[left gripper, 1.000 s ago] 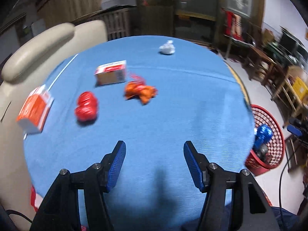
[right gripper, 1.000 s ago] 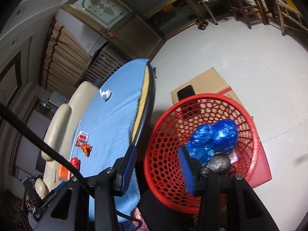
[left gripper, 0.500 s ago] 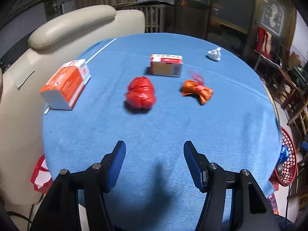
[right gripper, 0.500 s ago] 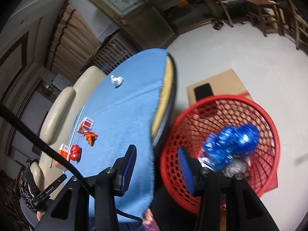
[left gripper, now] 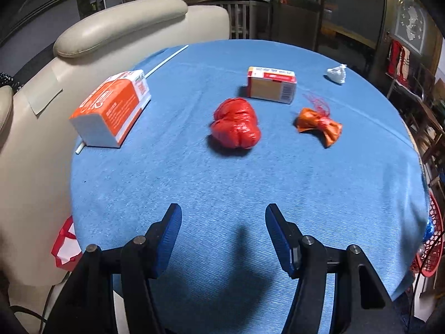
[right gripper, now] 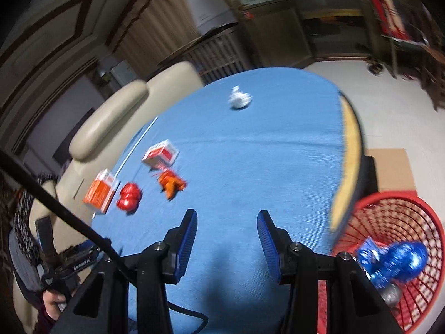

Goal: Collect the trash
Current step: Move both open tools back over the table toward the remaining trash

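Left gripper (left gripper: 223, 236): jaws parted, nothing between them, hanging over bare blue woven tablecloth (left gripper: 250, 194). Right gripper (right gripper: 226, 235): jaws also apart and empty, narrower gap, likewise over bare cloth.

Ahead of the left fingers, roughly on their centre line: crumpled red plastic wad (left gripper: 236, 125). Beyond it and off toward the right finger: orange crumpled wrapper with red mesh tuft (left gripper: 319, 123). Past both: small cardboard box with red-and-white top (left gripper: 271, 85). Off the left finger's side, near the table edge: larger orange-and-white carton (left gripper: 111, 111), a thin white straw (left gripper: 167, 58) running beneath it. Farthest, well beyond the right finger: small white knotted wad (left gripper: 337, 74).

Red plastic mesh basket (right gripper: 389, 236) sits on the floor off the right gripper's right finger, just below the table edge, with shiny blue foil wrappers (right gripper: 395, 258) inside.

Risks, as judged: the red wad looks slick and springy, so a shallow pinch could squirt it out. The mesh tuft may snag a pad. The right view is blurred; reaching while swinging could overshoot.
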`<action>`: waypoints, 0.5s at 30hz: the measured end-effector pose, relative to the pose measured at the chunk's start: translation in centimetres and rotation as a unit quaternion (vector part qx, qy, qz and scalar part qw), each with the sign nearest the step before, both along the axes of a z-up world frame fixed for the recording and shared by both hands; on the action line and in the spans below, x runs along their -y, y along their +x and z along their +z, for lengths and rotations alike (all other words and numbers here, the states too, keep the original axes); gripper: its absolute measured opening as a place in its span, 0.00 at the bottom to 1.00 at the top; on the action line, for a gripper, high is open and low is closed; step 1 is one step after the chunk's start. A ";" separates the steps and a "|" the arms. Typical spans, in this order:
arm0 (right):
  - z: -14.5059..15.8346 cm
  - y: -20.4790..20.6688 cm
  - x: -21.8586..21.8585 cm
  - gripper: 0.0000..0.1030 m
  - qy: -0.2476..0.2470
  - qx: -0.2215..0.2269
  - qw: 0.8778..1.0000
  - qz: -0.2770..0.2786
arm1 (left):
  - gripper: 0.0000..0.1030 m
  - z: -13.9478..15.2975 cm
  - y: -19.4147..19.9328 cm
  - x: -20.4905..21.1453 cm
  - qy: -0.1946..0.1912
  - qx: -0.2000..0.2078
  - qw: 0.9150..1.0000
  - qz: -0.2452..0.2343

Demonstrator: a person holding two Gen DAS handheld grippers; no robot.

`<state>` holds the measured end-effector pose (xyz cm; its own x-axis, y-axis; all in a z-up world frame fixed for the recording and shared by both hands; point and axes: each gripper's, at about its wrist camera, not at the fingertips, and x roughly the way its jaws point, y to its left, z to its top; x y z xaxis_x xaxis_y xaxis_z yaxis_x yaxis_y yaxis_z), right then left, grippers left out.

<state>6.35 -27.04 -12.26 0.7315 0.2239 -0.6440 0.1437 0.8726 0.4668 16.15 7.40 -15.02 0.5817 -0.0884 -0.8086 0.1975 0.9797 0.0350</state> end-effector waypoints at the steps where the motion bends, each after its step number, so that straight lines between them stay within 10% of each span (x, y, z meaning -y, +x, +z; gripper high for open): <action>1: -0.1 0.5 -0.6 0.47 -0.005 -0.001 1.000 0.010 | 0.61 -0.1 0.3 -0.2 0.000 -0.001 1.000 0.003; 15: 0.9 10.3 0.4 0.47 -0.042 -0.007 0.999 0.022 | 0.61 1.5 3.6 -2.7 -0.025 0.007 0.999 0.030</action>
<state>16.62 -27.47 -11.38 0.7129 0.2017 -0.6716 0.1094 0.9140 0.3907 19.78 10.08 -13.53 0.5992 -0.0932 -0.7952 0.1379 0.9904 -0.0121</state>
